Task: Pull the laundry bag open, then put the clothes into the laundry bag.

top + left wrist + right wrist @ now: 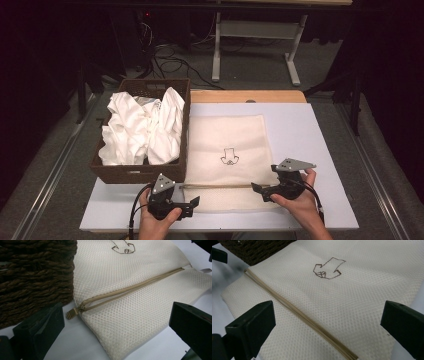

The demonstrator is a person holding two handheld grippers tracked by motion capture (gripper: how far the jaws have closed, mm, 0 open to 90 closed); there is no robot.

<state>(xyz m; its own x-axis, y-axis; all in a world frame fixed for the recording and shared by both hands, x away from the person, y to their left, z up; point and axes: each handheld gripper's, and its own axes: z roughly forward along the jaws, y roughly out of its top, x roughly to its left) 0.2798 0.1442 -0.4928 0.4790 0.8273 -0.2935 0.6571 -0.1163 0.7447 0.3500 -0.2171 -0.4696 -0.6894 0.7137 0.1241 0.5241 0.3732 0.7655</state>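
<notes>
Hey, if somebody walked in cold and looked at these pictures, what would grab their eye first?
Probably the cream mesh laundry bag lying flat mid-table, with its dark outline emblem and a tan zipper along the near edge. Next, the brown woven basket at its left, heaped with white clothes. At the zipper's two ends, the left gripper and right gripper are open, holding nothing.

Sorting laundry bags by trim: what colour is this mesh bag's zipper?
Tan, on the cream mesh bag; the zipper shows best in the left gripper view.

Both hands come in low; the left claw (pixel 194 202) and right claw (pixel 256 188) gape wide, empty, facing each other.
</notes>
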